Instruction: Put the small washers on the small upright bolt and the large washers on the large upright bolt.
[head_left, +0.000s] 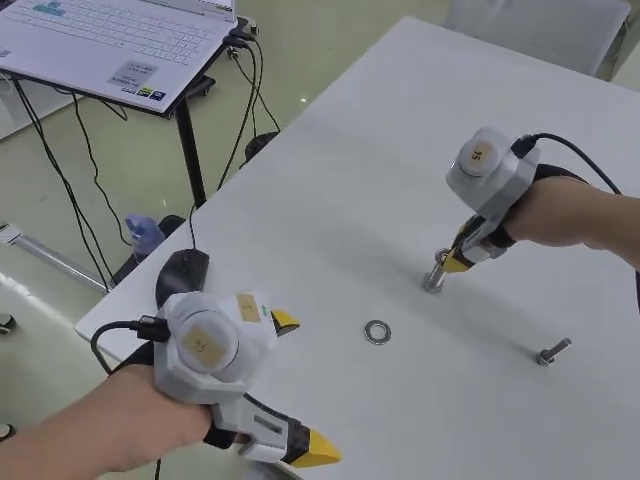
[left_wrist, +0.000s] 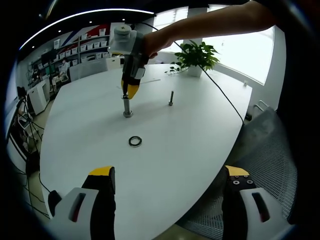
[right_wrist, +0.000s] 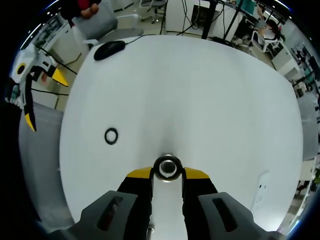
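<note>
Right gripper view: washer (right_wrist: 167, 157) is clamped in right gripper (right_wrist: 167, 173) jaws over large bolt (left_wrist: 127, 107), hole to be centred on the shank before release, left gripper (left_wrist: 169, 172) jaws apart.

We're looking at a white table (head_left: 330, 180), broad and bare for most of its top. Right by the near left corner sits a black mouse (head_left: 182, 272), close to the edge. Out in the middle a washer (head_left: 377, 331) lies flat. Near it the large bolt (head_left: 435, 278) stands upright on its head. The small bolt (head_left: 552, 351) stands upright too, well apart from both, towards the right edge.
</note>
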